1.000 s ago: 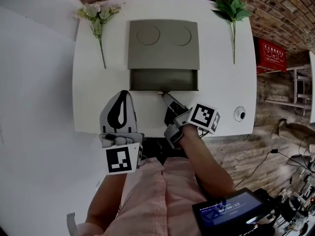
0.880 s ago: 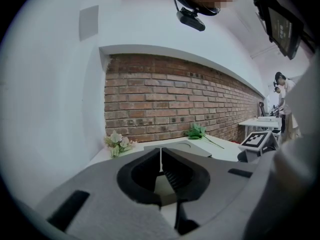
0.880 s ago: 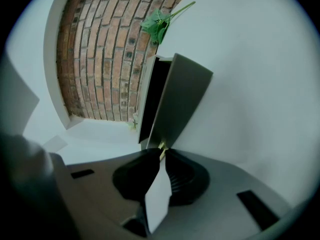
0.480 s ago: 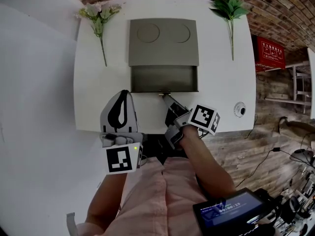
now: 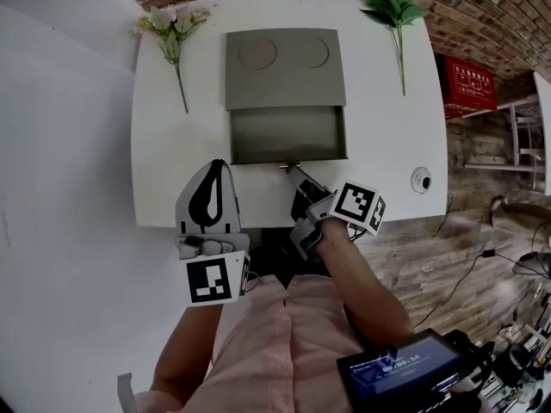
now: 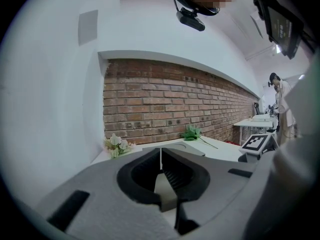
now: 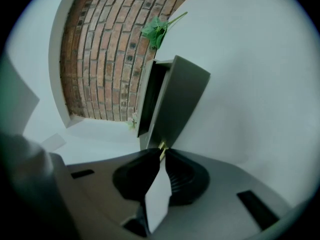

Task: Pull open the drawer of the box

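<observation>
The right gripper's (image 5: pixel 288 167) jaws pinched the knob (image 5: pixel 287 163) of the drawer (image 5: pixel 287 134), which stood partly out of the box (image 5: pixel 285 67). The left gripper's (image 5: pixel 215 163) jaws were closed and empty, in front of the box.

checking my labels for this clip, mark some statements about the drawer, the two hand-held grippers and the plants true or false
1. The drawer stands partly pulled out of the grey box. True.
2. The right hand-held gripper is shut on the drawer's small knob. True.
3. The left hand-held gripper holds a flower stem. False: its jaws are shut on nothing, and the flowers lie apart from it, on the table left of the box.
4. The green sprig lies on top of the box. False: it lies on the table, to the right of the box.
</observation>
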`<state>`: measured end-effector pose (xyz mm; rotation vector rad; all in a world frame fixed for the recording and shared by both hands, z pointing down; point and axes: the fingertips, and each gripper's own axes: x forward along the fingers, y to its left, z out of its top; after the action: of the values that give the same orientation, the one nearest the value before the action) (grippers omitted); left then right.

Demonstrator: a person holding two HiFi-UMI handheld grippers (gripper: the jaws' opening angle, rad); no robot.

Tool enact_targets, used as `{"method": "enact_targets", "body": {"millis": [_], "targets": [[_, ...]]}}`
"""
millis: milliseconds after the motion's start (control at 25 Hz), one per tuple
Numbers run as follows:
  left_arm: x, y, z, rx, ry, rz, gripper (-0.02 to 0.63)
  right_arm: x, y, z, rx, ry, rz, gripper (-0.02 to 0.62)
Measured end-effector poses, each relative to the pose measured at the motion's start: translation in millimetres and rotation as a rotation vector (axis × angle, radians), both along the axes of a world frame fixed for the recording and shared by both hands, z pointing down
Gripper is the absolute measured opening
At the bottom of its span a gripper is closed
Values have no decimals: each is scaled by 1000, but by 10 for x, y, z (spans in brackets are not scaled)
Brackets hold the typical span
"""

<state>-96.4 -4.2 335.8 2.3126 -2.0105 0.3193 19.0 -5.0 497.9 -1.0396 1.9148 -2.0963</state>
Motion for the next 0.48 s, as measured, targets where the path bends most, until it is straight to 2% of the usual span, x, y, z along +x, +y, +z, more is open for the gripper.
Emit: {"method": "enact_targets", "body": {"millis": [480], "targets": [[-30, 182, -32, 9, 9, 31, 18, -10, 212, 22, -6, 10, 27, 40]]}}
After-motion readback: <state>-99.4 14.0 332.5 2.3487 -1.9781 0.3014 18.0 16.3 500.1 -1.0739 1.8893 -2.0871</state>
